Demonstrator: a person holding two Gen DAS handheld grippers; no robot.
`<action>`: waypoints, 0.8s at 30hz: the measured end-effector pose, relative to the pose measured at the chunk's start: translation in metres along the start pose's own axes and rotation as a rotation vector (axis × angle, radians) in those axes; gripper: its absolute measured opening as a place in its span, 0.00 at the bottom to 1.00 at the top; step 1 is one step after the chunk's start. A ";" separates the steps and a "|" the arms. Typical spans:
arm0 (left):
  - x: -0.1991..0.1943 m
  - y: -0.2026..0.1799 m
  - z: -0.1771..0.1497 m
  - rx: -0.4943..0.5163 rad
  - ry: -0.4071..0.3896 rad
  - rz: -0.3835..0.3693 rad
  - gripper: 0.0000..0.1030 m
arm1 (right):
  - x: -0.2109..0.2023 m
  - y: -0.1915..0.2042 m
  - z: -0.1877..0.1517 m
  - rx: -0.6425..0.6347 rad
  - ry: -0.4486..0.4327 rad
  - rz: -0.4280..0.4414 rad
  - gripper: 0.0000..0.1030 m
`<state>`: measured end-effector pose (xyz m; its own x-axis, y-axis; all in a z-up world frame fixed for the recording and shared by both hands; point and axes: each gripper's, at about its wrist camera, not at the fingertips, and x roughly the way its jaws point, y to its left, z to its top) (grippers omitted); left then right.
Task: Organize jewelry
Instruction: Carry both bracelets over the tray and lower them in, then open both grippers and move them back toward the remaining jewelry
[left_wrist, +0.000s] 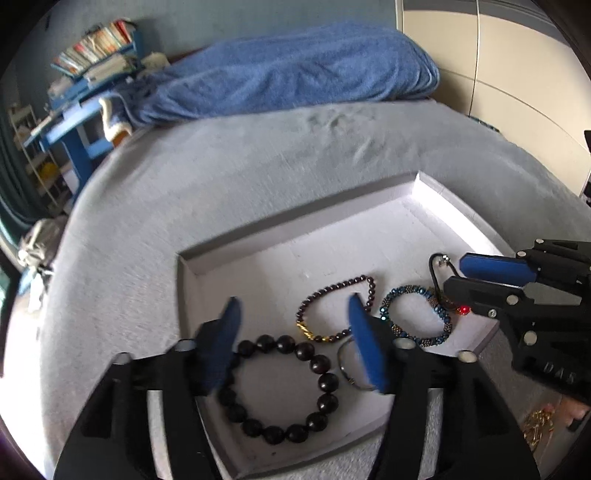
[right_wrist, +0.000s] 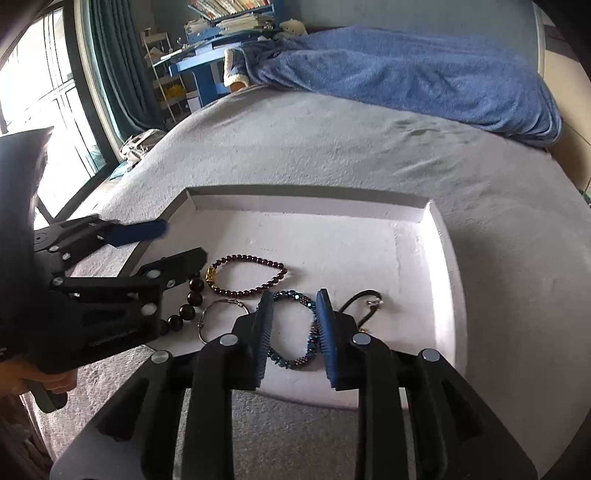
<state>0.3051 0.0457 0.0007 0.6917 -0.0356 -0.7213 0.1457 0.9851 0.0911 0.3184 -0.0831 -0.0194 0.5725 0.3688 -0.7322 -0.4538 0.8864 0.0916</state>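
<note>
Risk is judged highest at the left gripper (left_wrist: 293, 341): its jaws are spread wide and empty, the black bead bracelet (left_wrist: 279, 387) lying just beneath them in the white tray (left_wrist: 443, 206), so the thin ring (left_wrist: 351, 365) beside it could be snagged. The right gripper (right_wrist: 295, 332), partly open and holding nothing, straddles the blue bracelet (right_wrist: 291, 328).

A white tray (right_wrist: 439, 236) is seen on a grey bed (right_wrist: 332, 147). The right gripper (right_wrist: 294, 310) is held open over a blue bead bracelet (right_wrist: 295, 360). A dark red bracelet (right_wrist: 247, 277) is laid nearby

Bracelets (left_wrist: 279, 387): four beaded-or-ring plus one cord; tray (left_wrist: 424, 192): one; tongs (right_wrist: 293, 321): two.
</note>
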 end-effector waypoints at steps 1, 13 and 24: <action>-0.005 0.001 0.000 -0.001 -0.009 0.008 0.69 | -0.003 -0.002 0.000 0.005 -0.005 -0.002 0.28; -0.058 0.002 -0.021 -0.050 -0.051 0.021 0.85 | -0.047 -0.011 -0.023 0.011 -0.062 -0.026 0.47; -0.090 -0.020 -0.061 -0.045 -0.038 -0.024 0.86 | -0.084 -0.010 -0.050 0.026 -0.100 -0.028 0.59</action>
<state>0.1964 0.0399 0.0221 0.7149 -0.0647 -0.6962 0.1311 0.9904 0.0427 0.2407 -0.1367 0.0080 0.6504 0.3692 -0.6638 -0.4199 0.9030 0.0909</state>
